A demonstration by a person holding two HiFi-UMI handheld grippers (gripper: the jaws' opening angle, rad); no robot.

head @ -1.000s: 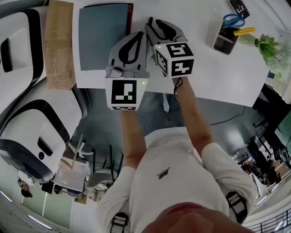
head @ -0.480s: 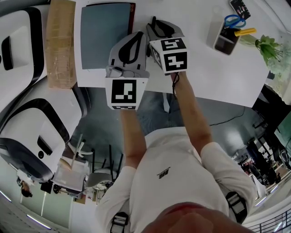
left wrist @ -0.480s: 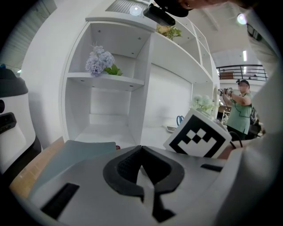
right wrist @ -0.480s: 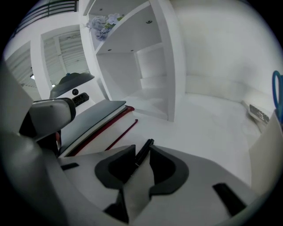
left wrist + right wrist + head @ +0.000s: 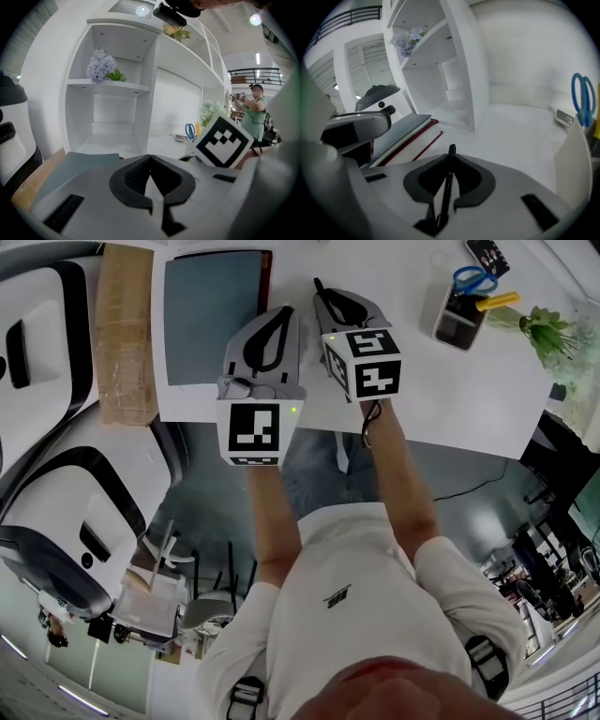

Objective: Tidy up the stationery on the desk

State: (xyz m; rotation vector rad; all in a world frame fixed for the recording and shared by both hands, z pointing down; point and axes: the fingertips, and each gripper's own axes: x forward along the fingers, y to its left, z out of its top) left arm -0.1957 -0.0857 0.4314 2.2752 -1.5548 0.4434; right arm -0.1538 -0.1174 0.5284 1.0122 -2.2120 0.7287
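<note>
white desk, grey book, pen holder

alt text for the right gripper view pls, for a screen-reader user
The right gripper, seen along its grey jaws, is shut on a thin black pen that points out over a white desk. Ahead stands a white open shelf unit; a grey-covered book lies at left, and blue-handled scissors stick up at right.

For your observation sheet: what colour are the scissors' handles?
Blue; the scissors show best in the right gripper view.
</note>
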